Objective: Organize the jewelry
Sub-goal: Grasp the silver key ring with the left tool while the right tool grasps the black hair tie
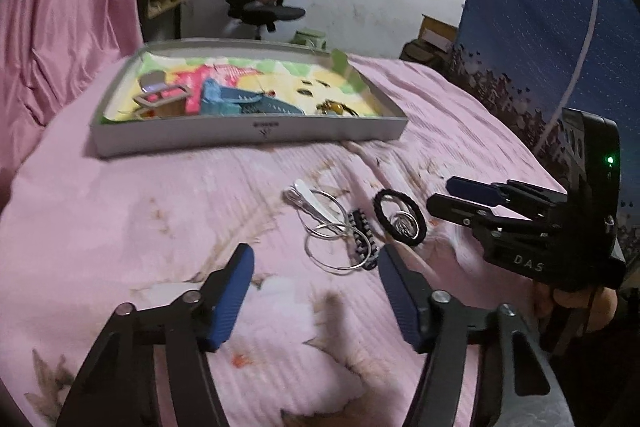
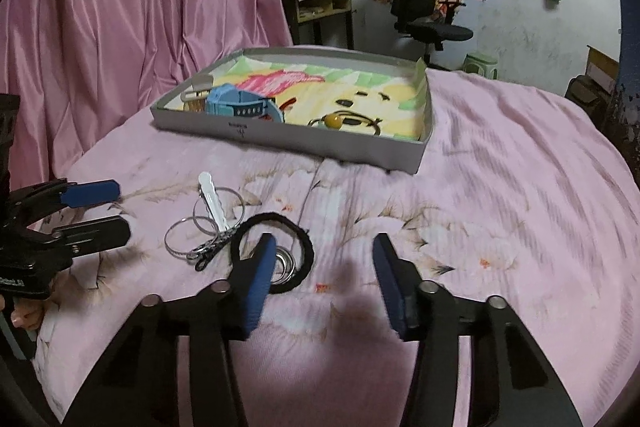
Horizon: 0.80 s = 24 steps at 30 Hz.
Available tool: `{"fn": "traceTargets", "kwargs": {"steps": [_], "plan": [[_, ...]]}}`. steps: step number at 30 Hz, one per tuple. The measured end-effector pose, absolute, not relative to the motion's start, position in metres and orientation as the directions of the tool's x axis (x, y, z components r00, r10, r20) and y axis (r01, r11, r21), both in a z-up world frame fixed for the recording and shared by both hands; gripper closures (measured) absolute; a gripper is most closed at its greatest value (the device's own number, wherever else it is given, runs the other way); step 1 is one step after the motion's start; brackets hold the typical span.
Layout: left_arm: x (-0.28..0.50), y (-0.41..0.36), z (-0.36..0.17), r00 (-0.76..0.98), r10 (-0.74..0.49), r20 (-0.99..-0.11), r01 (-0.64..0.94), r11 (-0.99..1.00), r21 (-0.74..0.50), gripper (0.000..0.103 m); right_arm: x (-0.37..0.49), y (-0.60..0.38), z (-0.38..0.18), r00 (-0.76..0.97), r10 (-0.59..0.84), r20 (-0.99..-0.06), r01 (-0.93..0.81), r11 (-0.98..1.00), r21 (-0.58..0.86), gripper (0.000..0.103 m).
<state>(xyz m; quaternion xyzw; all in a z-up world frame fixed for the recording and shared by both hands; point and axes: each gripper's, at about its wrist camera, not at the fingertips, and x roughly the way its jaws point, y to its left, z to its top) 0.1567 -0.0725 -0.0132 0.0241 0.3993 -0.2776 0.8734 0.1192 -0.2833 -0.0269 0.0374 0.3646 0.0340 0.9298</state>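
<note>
The tray (image 2: 280,143) sat at upper centre of my right view, holding a blue box (image 2: 240,105), a small case (image 2: 196,95) and an amber bead (image 2: 335,121). Below it, hoops (image 2: 182,237), a hair tie (image 2: 272,251) and a clip (image 2: 212,199) lay loose on the bed (image 2: 500,207). My left gripper (image 1: 316,267) and right gripper (image 2: 324,255) were half open, holding nothing.

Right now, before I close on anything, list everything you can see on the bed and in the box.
Hair tie: one, black, on the bedspread near the right gripper.
Small rings: a few, silver, inside the hair tie.
Hoops: several, silver, left of the hair tie.
Hair clip: one, white, over the hoops.
Beaded piece: one, black and silver, beside the hoops.
Box: one, grey, further back, holding a blue item and others.
Bedspread: pink.
Left gripper: open, empty.
Right gripper: open, empty.
</note>
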Motion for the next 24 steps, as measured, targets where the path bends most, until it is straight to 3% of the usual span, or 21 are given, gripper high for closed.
{"fn": "traceTargets", "kwargs": {"steps": [4,9,16,22,24], "plan": [[0.165,-0.079,-0.019,0.493,-0.479,-0.727,0.511,0.835,-0.204,0.051,0.124,-0.282,-0.032,0.710,0.103,-0.697,-0.046,0.994,0.100,0.069],[0.181,-0.087,-0.028,0.448,-0.450,-0.772,0.493,0.845,-0.207,0.065,0.131,-0.280,-0.039,0.687,0.114,-0.718,-0.052,0.993,0.109,0.076],[0.191,-0.093,-0.039,0.395,-0.420,-0.817,0.479,0.853,-0.207,0.072,0.144,-0.278,-0.046,0.656,0.132,-0.743,-0.066,0.991,0.118,0.078],[0.195,-0.094,-0.045,0.378,-0.401,-0.835,0.474,0.858,-0.198,0.092,0.154,-0.277,-0.051,0.633,0.150,-0.760,-0.072,0.988,0.135,0.084],[0.197,-0.094,-0.047,0.371,-0.402,-0.837,0.469,0.859,-0.205,0.098,0.155,-0.276,-0.053,0.628,0.152,-0.763,-0.076,0.988,0.135,0.091]]}}
